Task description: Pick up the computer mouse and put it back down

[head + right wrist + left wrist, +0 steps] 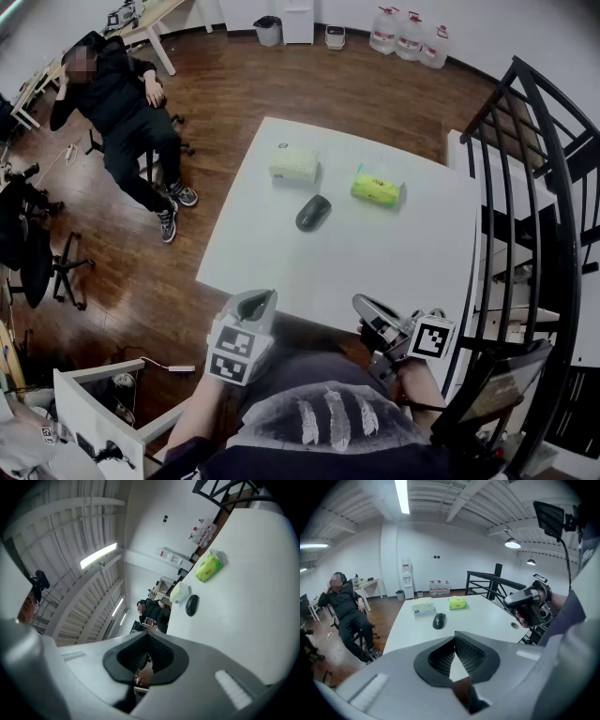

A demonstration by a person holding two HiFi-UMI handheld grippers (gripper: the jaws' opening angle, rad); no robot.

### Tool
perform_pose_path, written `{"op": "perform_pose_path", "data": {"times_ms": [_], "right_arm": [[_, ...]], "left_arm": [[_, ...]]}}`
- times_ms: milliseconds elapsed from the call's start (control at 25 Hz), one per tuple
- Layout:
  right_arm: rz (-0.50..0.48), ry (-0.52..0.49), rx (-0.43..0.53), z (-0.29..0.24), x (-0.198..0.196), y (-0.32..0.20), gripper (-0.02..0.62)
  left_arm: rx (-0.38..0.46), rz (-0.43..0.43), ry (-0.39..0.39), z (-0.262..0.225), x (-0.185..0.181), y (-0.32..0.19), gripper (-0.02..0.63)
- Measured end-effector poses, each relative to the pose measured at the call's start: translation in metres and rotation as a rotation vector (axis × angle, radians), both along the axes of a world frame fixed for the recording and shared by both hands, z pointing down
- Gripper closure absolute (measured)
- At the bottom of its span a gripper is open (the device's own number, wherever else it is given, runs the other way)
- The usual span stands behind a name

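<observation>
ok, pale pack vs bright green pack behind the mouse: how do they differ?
Colour: the pale pack is washed-out yellow-green, the bright green pack vivid lime.
Shape: the pale pack looks boxy and flat-topped, the bright green pack soft and crinkled.
Place: in the head view the pale pack lies up-left of the mouse, the bright green pack up-right.
Both rest on the white table, apart from the mouse.

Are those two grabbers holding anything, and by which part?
Nothing. Left gripper and right gripper are shut, empty; the computer mouse lies on the table.
</observation>
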State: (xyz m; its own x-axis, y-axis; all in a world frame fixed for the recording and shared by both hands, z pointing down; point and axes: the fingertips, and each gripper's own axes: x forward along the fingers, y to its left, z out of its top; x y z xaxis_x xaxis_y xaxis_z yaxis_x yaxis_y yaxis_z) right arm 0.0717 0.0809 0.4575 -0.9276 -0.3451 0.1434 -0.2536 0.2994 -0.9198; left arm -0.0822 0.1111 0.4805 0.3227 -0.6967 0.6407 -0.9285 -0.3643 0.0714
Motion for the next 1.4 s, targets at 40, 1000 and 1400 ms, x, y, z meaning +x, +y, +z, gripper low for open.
{"op": "perform_pose_path", "data": {"times_ms": [40,1000,1400], "right_arm": [[-0.002,0.005,0.0,0.002,0.0,-0.001,0.592],[0.148,0.108,-0.099,0.027,0.013,-0.108,0.592],[0.157,0.122,-0.141,0.041,0.016,-0.129,0.592]], "left_arm": [[0.003,0.009,-0.014,0.0,-0.002,-0.007,0.589],[-0.323,0.238,-0.145,0.157,0.02,-0.246,0.233],[-0.45,0.261,-0.217,0.2,0.033,-0.265,0.239]]}}
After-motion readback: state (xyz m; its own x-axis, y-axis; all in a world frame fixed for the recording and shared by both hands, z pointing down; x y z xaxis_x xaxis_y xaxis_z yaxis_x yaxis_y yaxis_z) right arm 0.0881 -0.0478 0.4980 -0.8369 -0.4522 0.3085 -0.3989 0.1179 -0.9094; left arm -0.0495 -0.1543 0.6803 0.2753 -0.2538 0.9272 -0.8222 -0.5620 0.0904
